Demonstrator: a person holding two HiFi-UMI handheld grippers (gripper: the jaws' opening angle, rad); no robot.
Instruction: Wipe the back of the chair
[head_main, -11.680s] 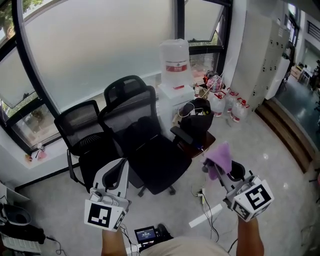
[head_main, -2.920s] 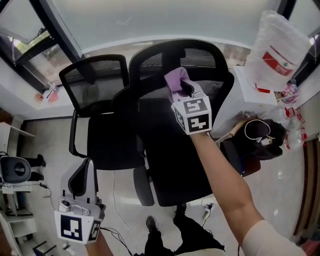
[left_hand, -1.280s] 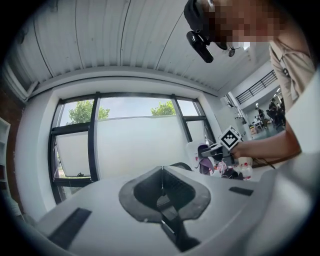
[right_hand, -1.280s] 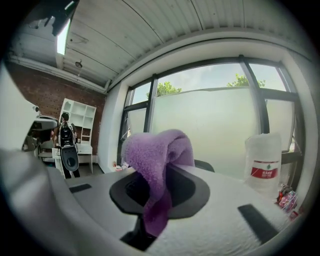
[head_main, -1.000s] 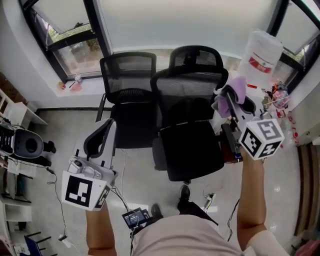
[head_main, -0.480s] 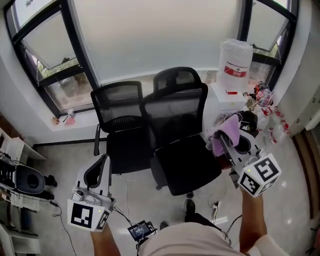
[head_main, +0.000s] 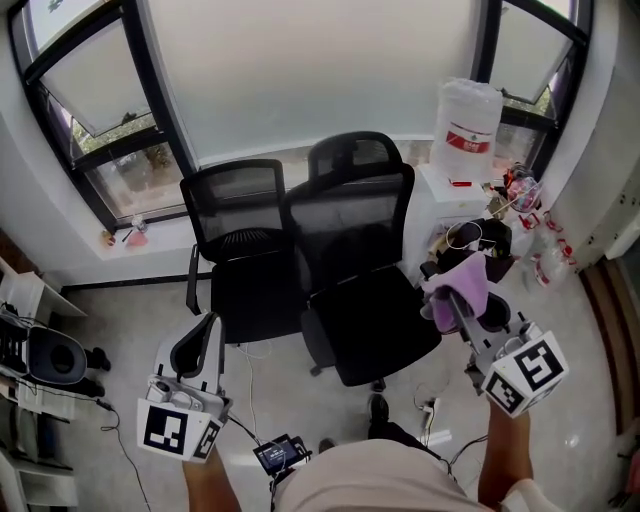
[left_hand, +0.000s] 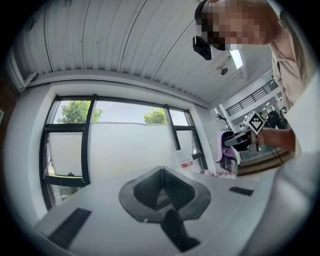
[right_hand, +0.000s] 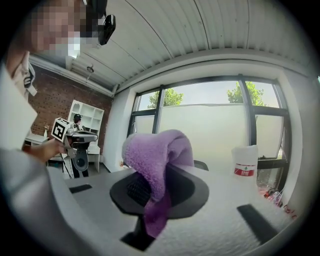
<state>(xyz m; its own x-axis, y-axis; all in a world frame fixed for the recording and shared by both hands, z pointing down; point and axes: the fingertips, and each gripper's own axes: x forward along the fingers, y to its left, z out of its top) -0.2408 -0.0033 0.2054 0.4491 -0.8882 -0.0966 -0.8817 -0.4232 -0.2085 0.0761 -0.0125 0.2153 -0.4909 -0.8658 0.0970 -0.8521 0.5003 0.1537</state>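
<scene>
The black mesh office chair (head_main: 352, 228) with a headrest (head_main: 350, 152) stands in the middle of the head view, its back facing the window. My right gripper (head_main: 455, 298) hangs to the right of the seat, apart from the chair, shut on a purple cloth (head_main: 462, 284). In the right gripper view the cloth (right_hand: 156, 162) drapes over and between the jaws of that gripper (right_hand: 155, 172). My left gripper (head_main: 198, 332) is low at the left, in front of a second chair (head_main: 238, 235), shut with nothing in it; its pads (left_hand: 161, 175) meet.
A water jug (head_main: 468, 118) stands on a white cabinet (head_main: 440, 200) right of the chairs, with a black bag (head_main: 478, 240) and several bottles (head_main: 530, 235) beside it. Window frames (head_main: 150, 90) run behind. Cables and a small screen device (head_main: 280, 455) lie on the floor near my feet.
The right gripper with the cloth has come off the chair's back and dropped to the right of the seat. The view has pulled back from the chairs. The left gripper stays low.
</scene>
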